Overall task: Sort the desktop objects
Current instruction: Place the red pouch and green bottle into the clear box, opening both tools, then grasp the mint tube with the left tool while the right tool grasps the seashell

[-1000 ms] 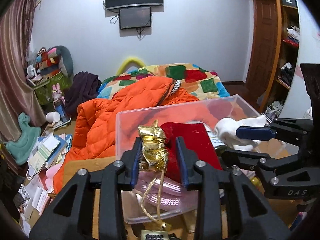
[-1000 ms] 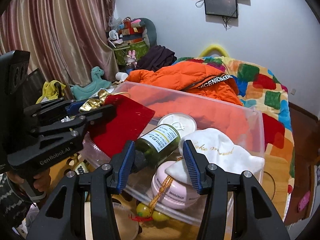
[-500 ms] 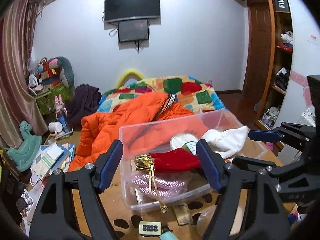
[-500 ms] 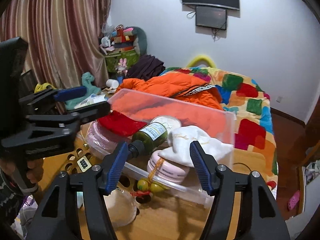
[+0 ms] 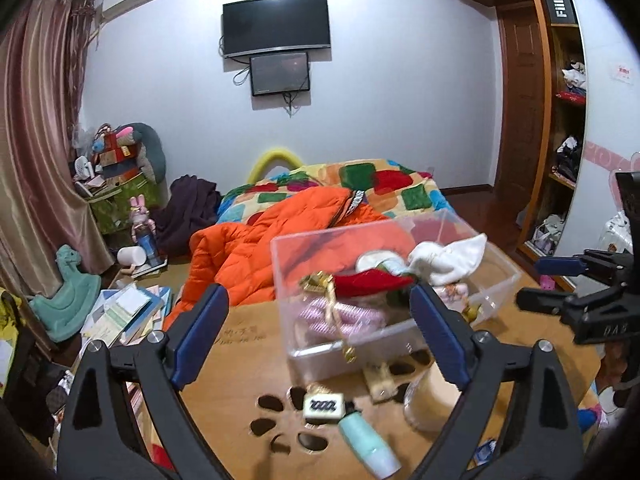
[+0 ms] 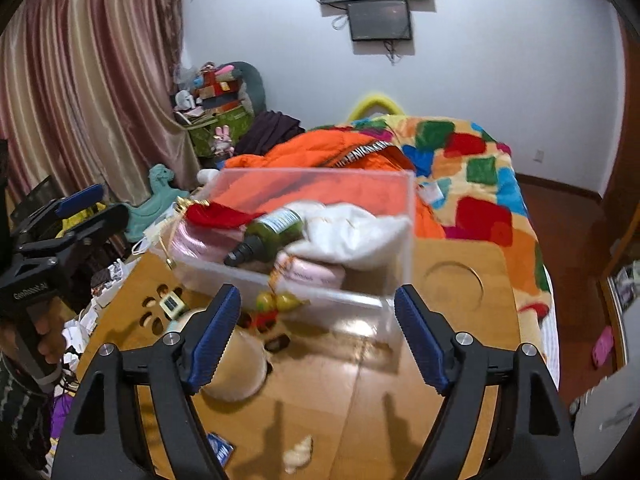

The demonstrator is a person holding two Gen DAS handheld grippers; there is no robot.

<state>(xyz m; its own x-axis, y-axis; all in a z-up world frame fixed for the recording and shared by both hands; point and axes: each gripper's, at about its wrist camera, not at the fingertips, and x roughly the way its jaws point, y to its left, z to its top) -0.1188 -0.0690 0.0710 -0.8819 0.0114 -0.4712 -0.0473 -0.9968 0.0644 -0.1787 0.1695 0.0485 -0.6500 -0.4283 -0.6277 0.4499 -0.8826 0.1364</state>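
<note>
Here, both tongs spread, holding nothing, above the wooden surface [image 6: 452, 352].
Left tongs [image 5: 318, 338] and right tongs [image 6: 318, 334] point level toward the clear bin [image 6: 394, 216]; beyond their tips the red pouch [image 5: 370, 282], green bottle [image 6: 276, 228] and white cloth [image 6: 352, 228] lie inside it.
</note>
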